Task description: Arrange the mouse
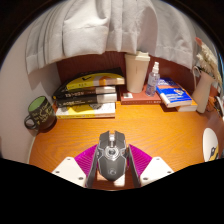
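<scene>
A black and grey gaming mouse (pixel 111 154) sits between my gripper's (pixel 111 168) two fingers, pointing away from me. Both magenta pads (pixel 84 157) touch its sides, so the fingers are shut on it. It sits low over the orange wooden desk (pixel 170 135), near the desk's front. Its underside is hidden, so I cannot tell whether it rests on the desk or is lifted.
A stack of books (pixel 87 95) lies at the back left, with a green mug (pixel 39 111) beside it. A clear bottle (pixel 153 77), a white box (pixel 139 72) and a blue-covered book (pixel 176 96) stand at the back right. A white round object (pixel 213 143) lies at the right.
</scene>
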`<act>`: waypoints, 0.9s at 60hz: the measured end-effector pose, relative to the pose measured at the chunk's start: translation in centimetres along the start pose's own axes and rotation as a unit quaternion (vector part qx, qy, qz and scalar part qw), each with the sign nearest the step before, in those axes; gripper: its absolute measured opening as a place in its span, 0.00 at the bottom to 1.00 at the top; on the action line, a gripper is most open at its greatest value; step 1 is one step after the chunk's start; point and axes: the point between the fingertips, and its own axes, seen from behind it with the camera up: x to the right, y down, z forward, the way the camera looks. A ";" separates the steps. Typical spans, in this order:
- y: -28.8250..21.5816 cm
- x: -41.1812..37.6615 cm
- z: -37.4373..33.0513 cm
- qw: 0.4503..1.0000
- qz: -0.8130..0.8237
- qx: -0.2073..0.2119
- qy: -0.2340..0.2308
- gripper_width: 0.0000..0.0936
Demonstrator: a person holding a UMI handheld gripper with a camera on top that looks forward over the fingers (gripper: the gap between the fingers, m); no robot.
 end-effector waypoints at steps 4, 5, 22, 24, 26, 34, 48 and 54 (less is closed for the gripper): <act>-0.2 0.0 0.3 1.000 0.002 0.002 0.001 0.56; -0.3 0.0 0.3 1.000 0.003 0.002 0.002 0.55; -0.6 -0.1 0.4 1.000 0.016 -0.021 -0.016 0.40; -0.6 -0.1 0.3 0.999 0.017 -0.026 -0.023 0.38; -0.7 0.1 0.0 0.999 0.016 -0.031 -0.030 0.38; -4.4 2.9 -3.5 0.999 0.001 0.000 -0.045 0.40; -13.5 17.6 -14.1 0.995 -0.036 0.096 -0.010 0.40; -15.1 25.5 -17.1 0.992 -0.054 0.112 0.013 0.40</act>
